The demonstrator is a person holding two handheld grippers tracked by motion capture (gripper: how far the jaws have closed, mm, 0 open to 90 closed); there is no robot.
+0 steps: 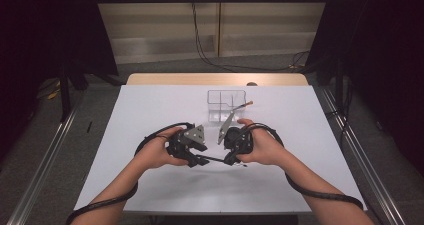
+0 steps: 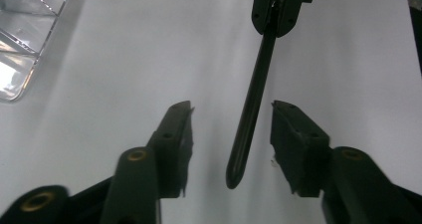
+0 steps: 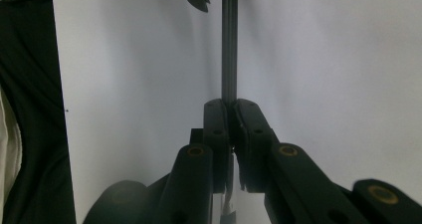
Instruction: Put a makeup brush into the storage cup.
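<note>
A thin black rod (image 1: pixel 212 159) runs level between my two grippers, just above the white table (image 1: pixel 150 105). My right gripper (image 1: pixel 227 160) is shut on one end of it; in the right gripper view the pads (image 3: pixel 216 119) press together on the rod (image 3: pixel 229 45). My left gripper (image 1: pixel 200 158) faces it from the left. In the left gripper view the rod's rounded end (image 2: pixel 251 104) lies between the jaws of the left gripper (image 2: pixel 231 106), which stand apart and clear of it. The right gripper (image 2: pixel 278 10) shows at the top of that view.
A clear plastic box with compartments (image 1: pixel 226 105) stands on the table behind the grippers, with a thin brown-tipped stick (image 1: pixel 244 105) leaning in it. The box corner (image 2: pixel 25 30) appears at the upper left of the left gripper view. Cables trail from both grippers.
</note>
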